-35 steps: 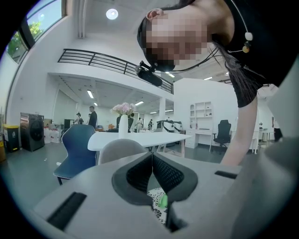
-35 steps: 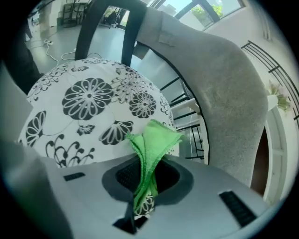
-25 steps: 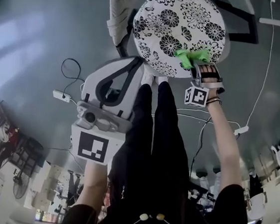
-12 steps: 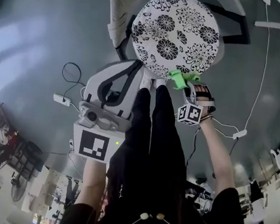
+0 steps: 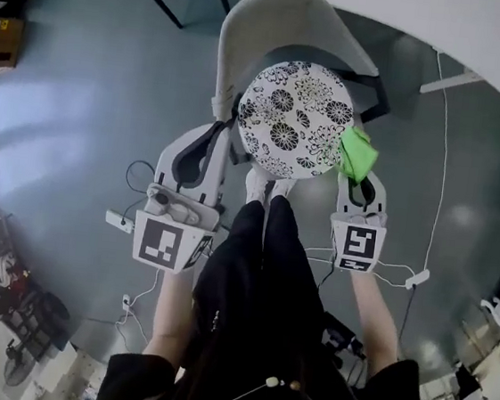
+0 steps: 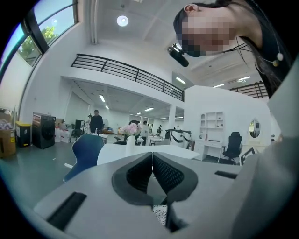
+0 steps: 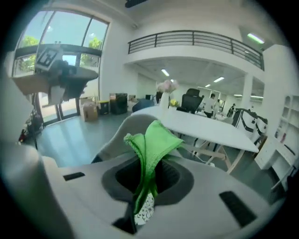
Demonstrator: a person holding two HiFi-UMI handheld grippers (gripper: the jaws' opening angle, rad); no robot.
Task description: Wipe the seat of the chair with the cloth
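The chair stands before the person, with its round flowered seat facing up. The left gripper hangs beside the seat, jaws pressed together on nothing. The right gripper pinches the green cloth, which seems to touch the seat's right edge.

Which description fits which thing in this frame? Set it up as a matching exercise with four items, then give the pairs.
Things:
1. left gripper
2. right gripper
3. cloth
4. seat

Descriptions:
A. black-and-white flower print
B. bright green, at the seat's rim on the person's right
C. jaws together, nothing held
D. jaws shut on the cloth

Pairs: 1-C, 2-D, 3-B, 4-A
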